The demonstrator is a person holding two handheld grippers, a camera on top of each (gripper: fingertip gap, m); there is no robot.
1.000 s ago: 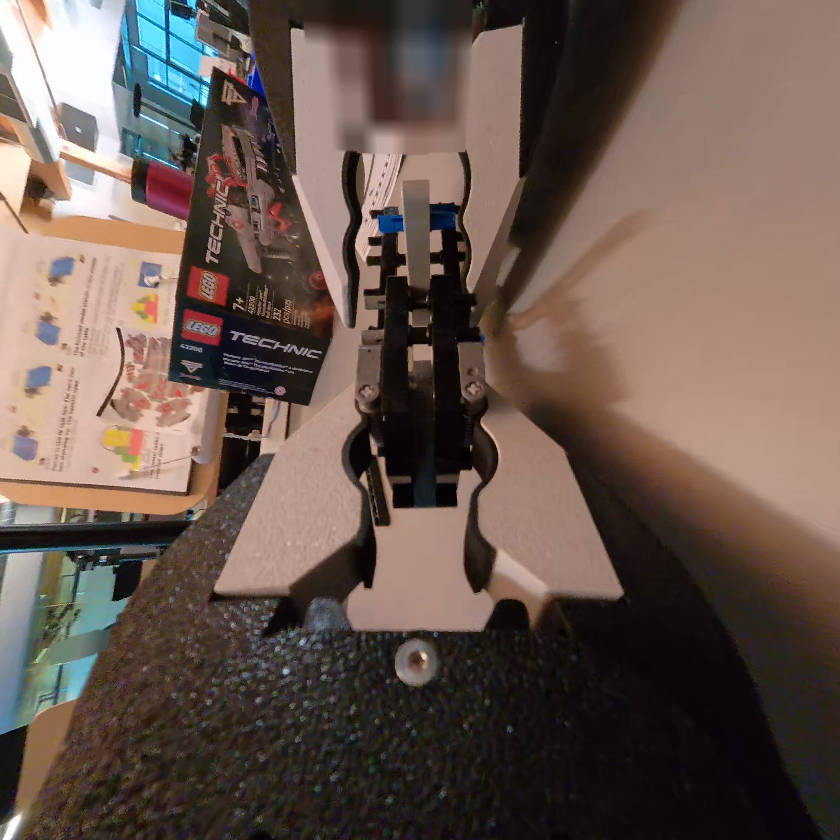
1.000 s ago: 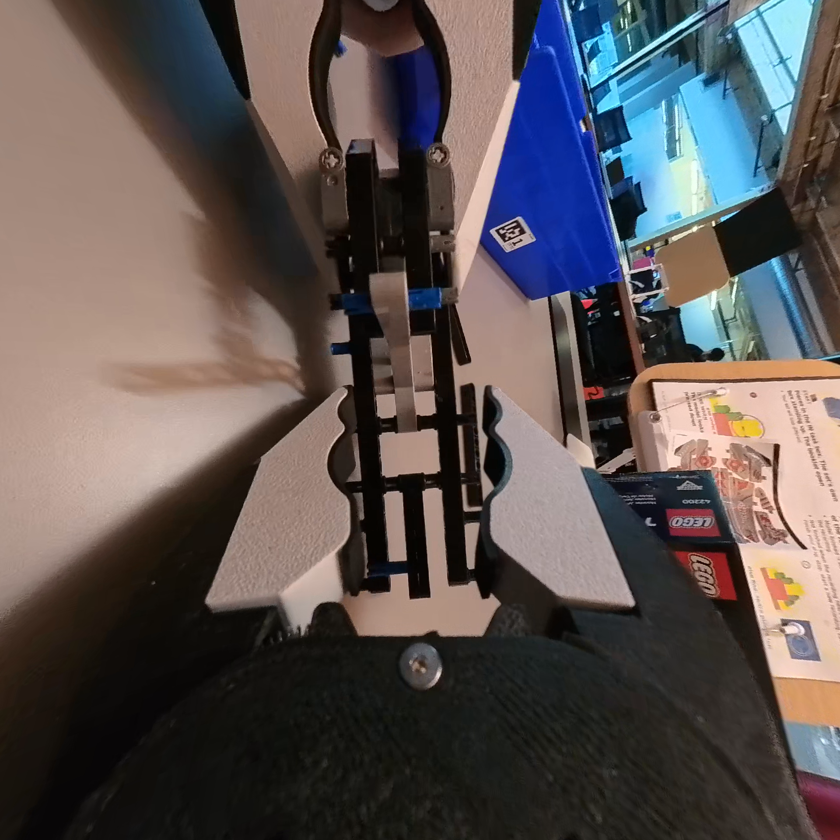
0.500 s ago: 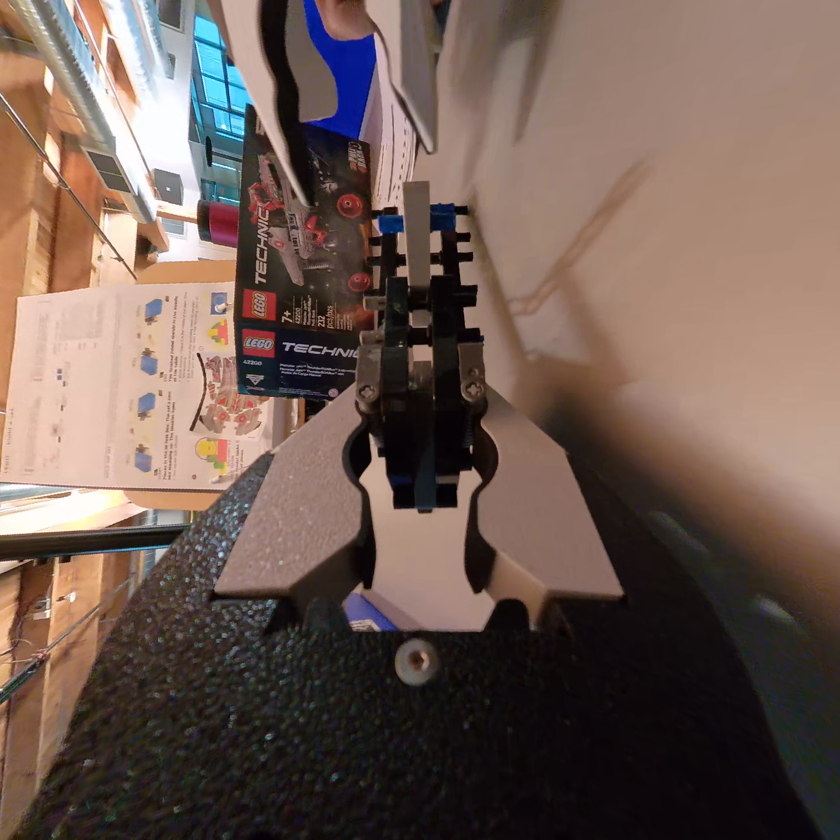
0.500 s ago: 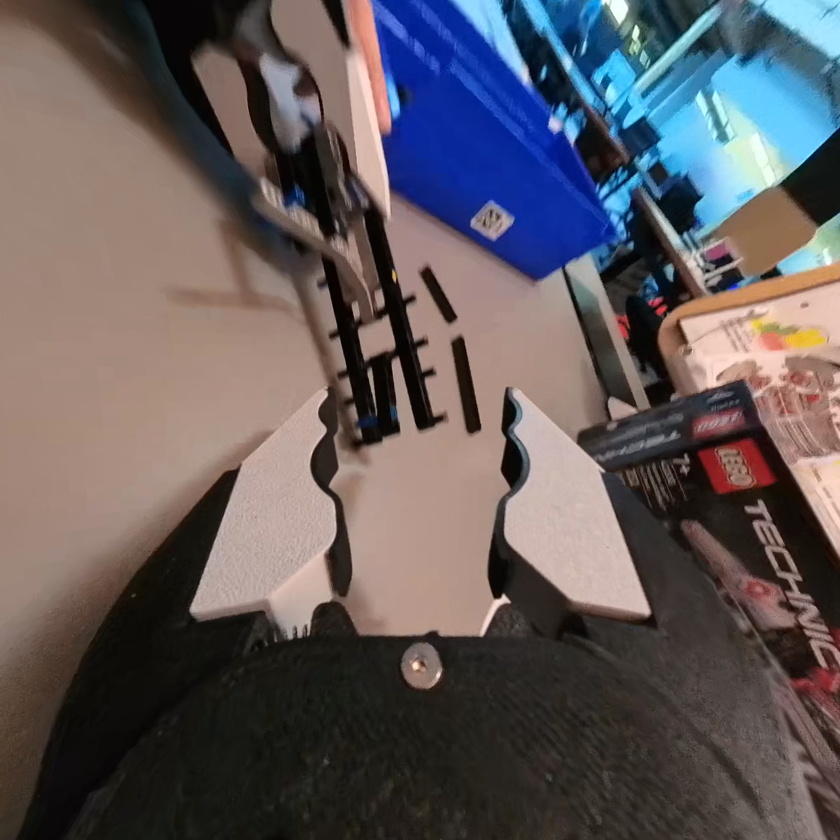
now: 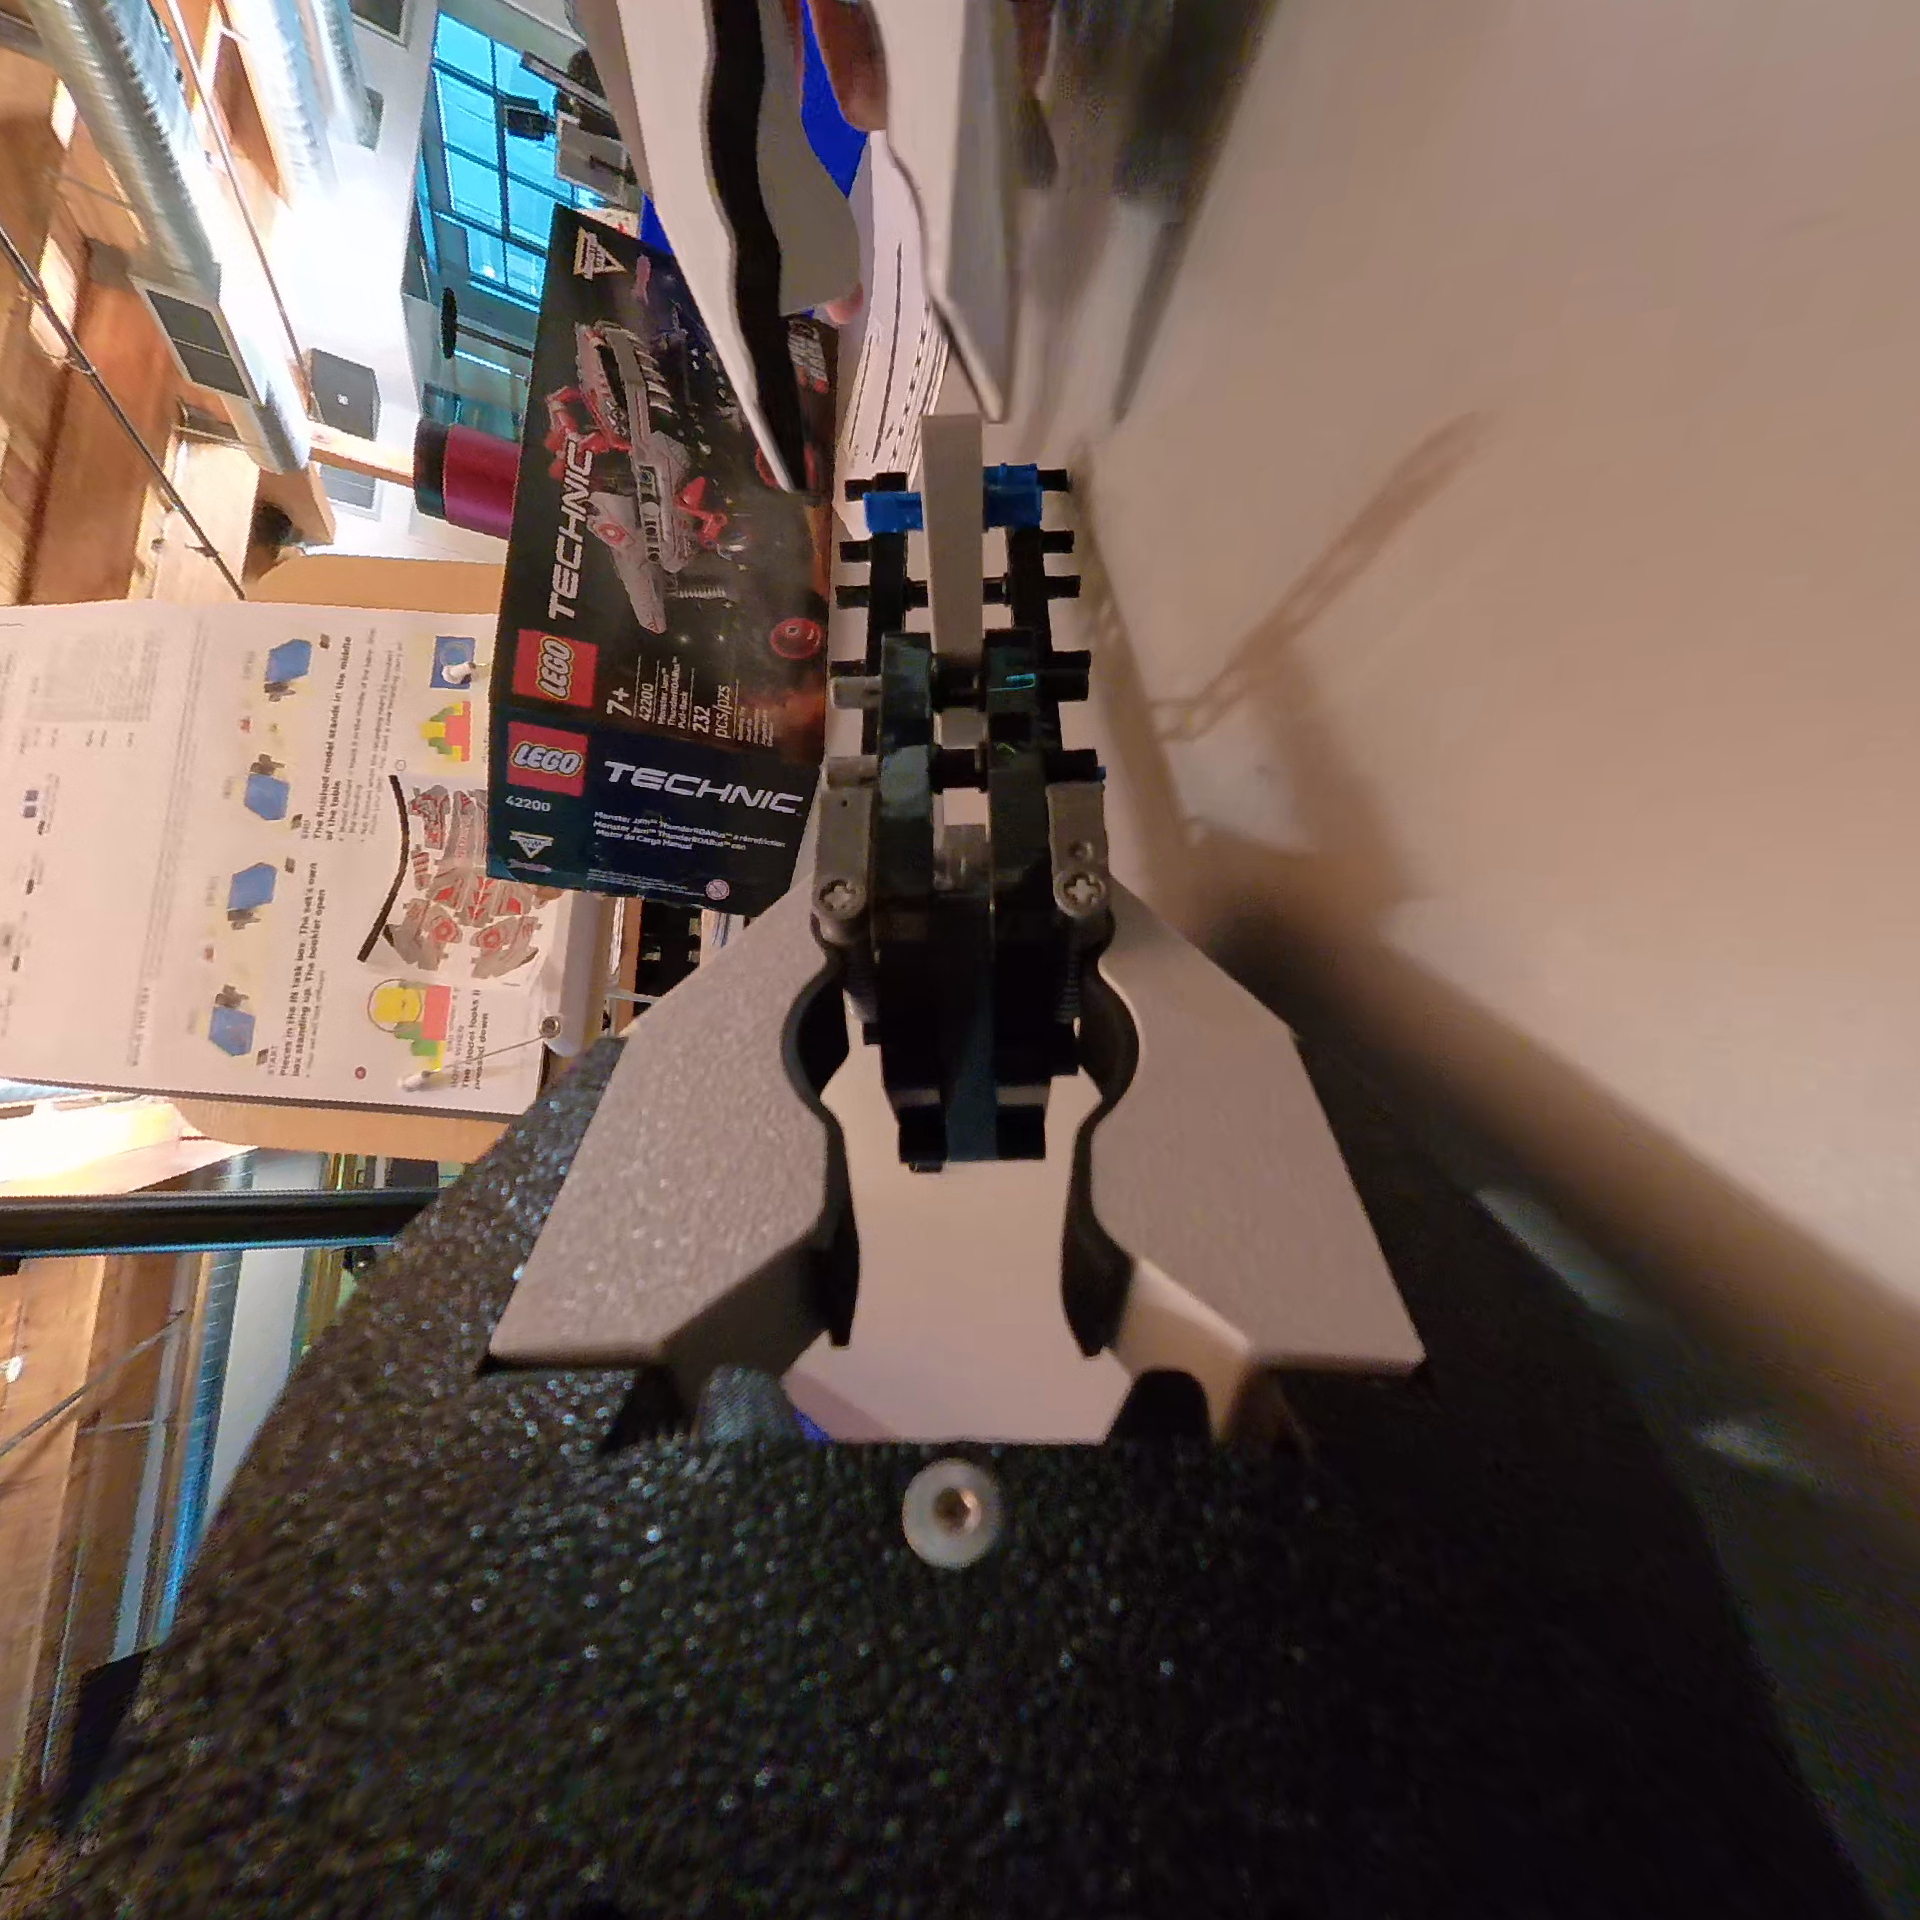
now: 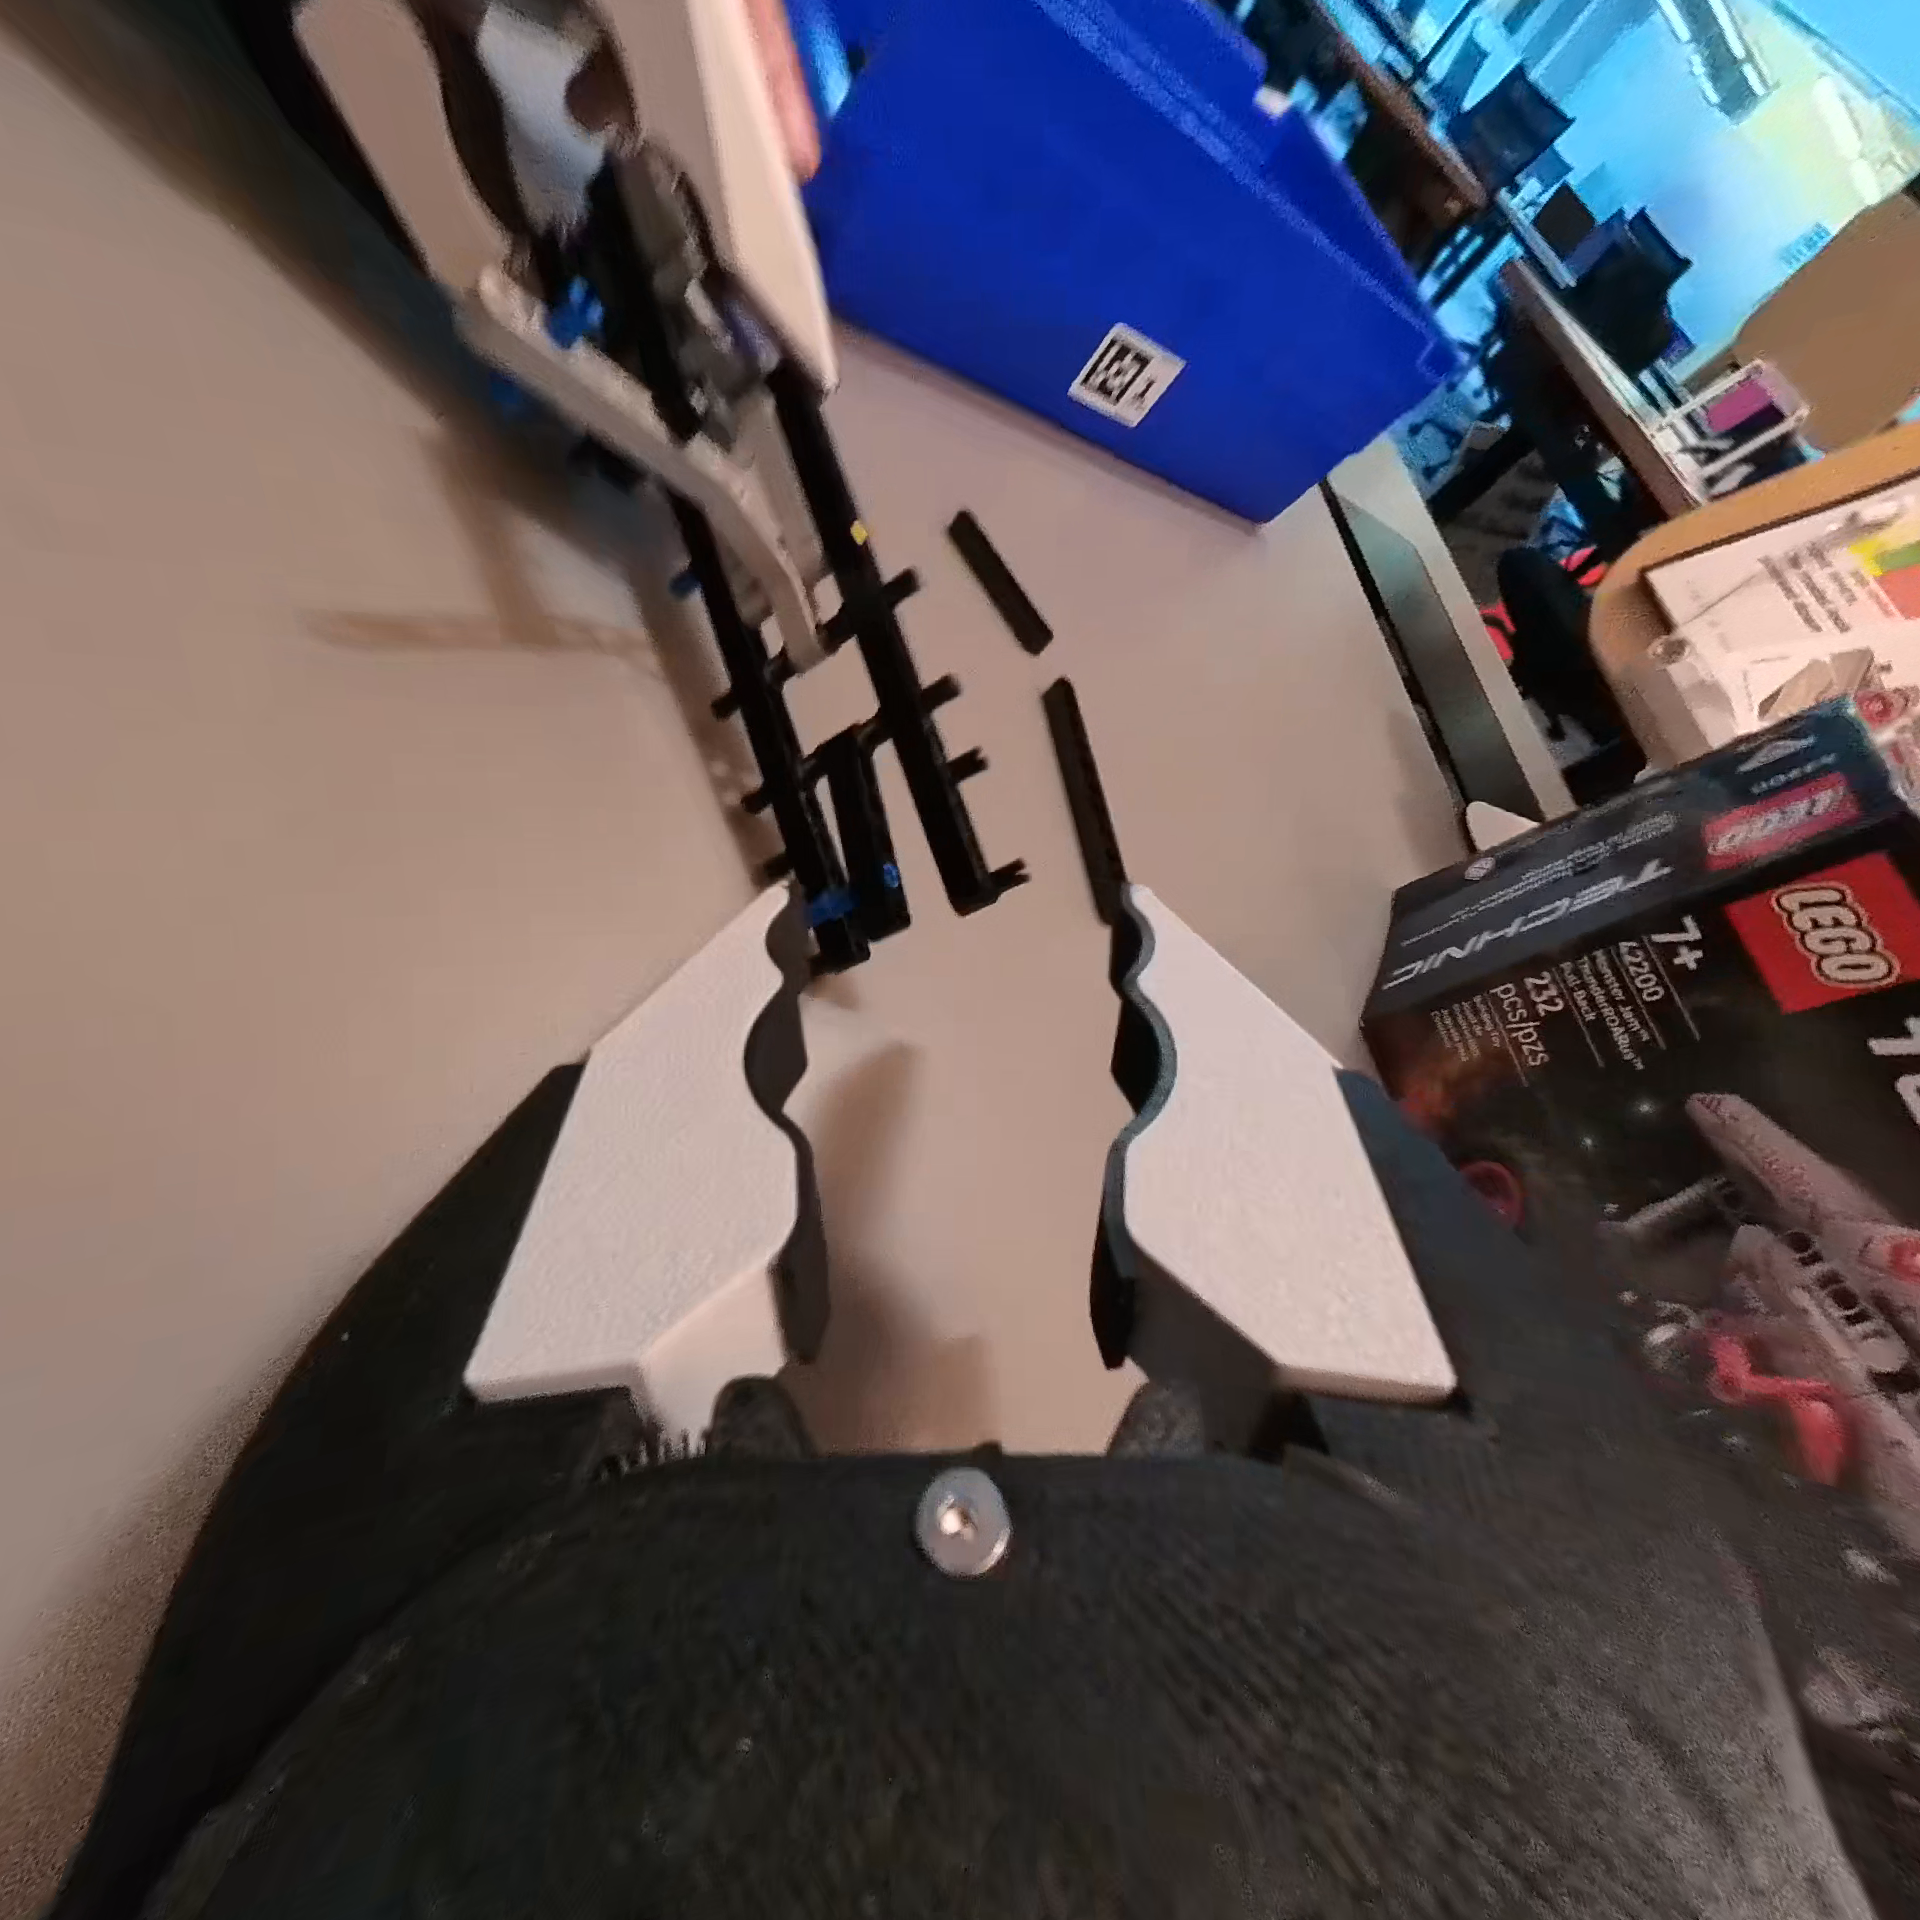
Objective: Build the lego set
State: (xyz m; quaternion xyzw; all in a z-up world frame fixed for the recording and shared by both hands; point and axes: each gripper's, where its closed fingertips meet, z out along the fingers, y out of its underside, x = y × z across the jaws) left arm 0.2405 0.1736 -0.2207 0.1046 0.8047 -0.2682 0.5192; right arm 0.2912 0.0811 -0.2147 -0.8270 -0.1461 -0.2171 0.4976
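Beside the blue bin (image 6: 1091, 239), left tongs (image 5: 961, 831) kept clamping the black frame (image 5: 956, 748) above the pale surface (image 6: 312, 831), while right tongs (image 6: 956, 935), now wide, had released it, probably seeking another beam (image 6: 1086, 800).

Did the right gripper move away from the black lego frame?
Yes. The right gripper, open, has pulled back off the black lego frame and swung toward the lego box. The left gripper keeps holding the frame.
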